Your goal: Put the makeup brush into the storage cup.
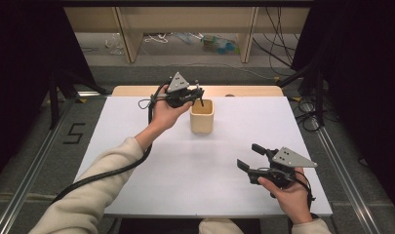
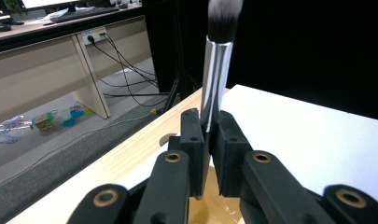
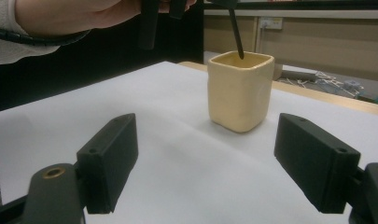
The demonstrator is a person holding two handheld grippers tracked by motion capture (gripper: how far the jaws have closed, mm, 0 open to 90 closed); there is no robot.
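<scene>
Directly below the left gripper stands 1 cream-yellow cup, squarish with rounded corners, open at the top, matte and slightly uneven on its walls. It rests on the white table sheet, which covers a pale wooden tabletop whose bare edge shows beyond the cup. The dark handle end of a makeup brush reaches down into the cup's mouth; whether it touches the bottom cannot be told.

The brush has a shiny silver metal ferrule and a soft dark bristle head with pale tips, pointing upward in the left gripper view. The left gripper's 2 black jaws are closed narrowly on the brush just below the ferrule, holding it close to upright over the cup.

The right gripper is held in the person's right hand just above the sheet, well apart from the cup and aimed toward it. Its 2 blocky black jaws stand wide apart with nothing between them, the cup showing between them farther off.
</scene>
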